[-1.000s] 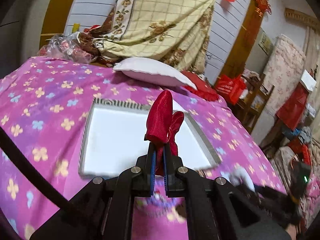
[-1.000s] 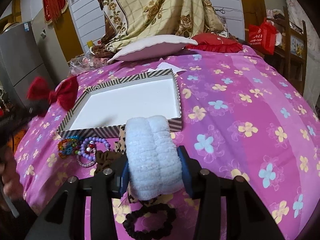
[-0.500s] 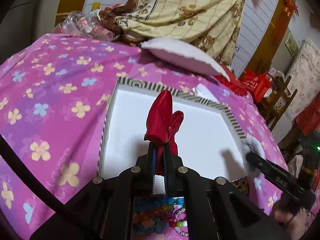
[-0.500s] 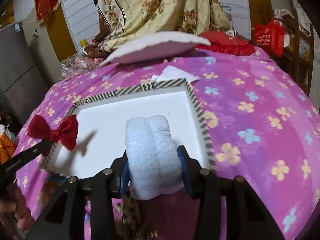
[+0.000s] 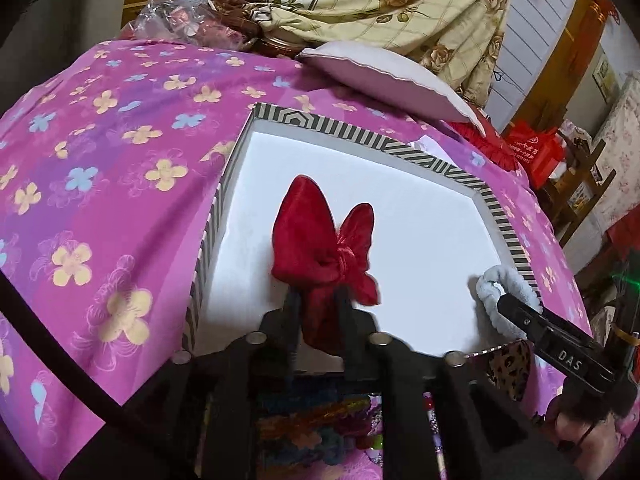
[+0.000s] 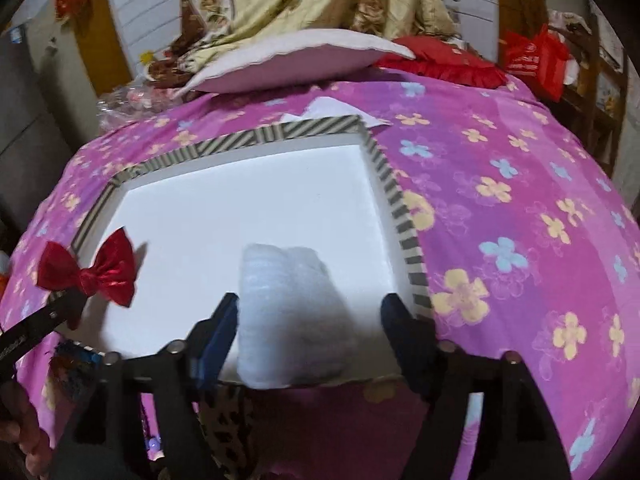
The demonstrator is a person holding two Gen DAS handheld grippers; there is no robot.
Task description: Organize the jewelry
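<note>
Through the left wrist view, we had the left tool [image 5: 316, 300] parted a little, its fingers either side of the red bow [image 5: 326, 248]; whether they pinched the bow or merely flanked it, we could not tell. The bow stood over the white floor of the striped box [image 5: 360, 136], near its front edge. Over at the box's right front corner, the right tool [image 5: 516, 308] sat at the fluffy white scrunchie [image 5: 506, 300]. The box lay on the pink flowered bedspread [image 5: 100, 160].

Switching to the right wrist view, we saw the right tool [image 6: 310, 324] spread wide, the scrunchie [image 6: 288, 312] blurred between its fingers and clear of the right one. It sat at the box's [image 6: 400, 216] front edge. The bow [image 6: 90, 270] hung at the left rim on the left tool [image 6: 60, 308].
</note>
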